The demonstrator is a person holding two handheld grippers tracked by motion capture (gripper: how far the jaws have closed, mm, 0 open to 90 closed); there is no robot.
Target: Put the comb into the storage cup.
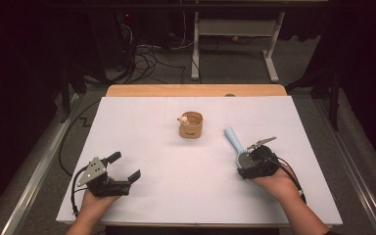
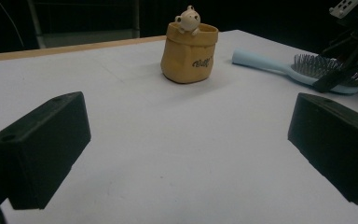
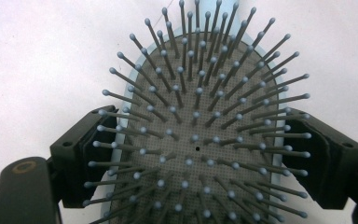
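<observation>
the right gripper sits at about 4 o'clock on the white table, its jaws set either side of the head of a pale blue hairbrush – in the right gripper view the two black jaws meet the rim of the brush head left and right, bristles up between them, so it looks clamped on the brush, which lies flat on the table. the handle runs away toward 11 o'clock from the gripper, pointing at the middle of the table. from the left gripper view the brush shows at 2 o'clock, with the other gripper over its head. the left gripper rests at about 8 o'clock, low near the table's near edge – its jaws stand wide apart with nothing between them, only bare table showing in the gap. at the centre, toward 12 o'clock, stands a small tan pot with a little bear figure peeking over its rim; it stands upright, well apart from both grippers and near the tip of the brush handle but not touching it.
</observation>
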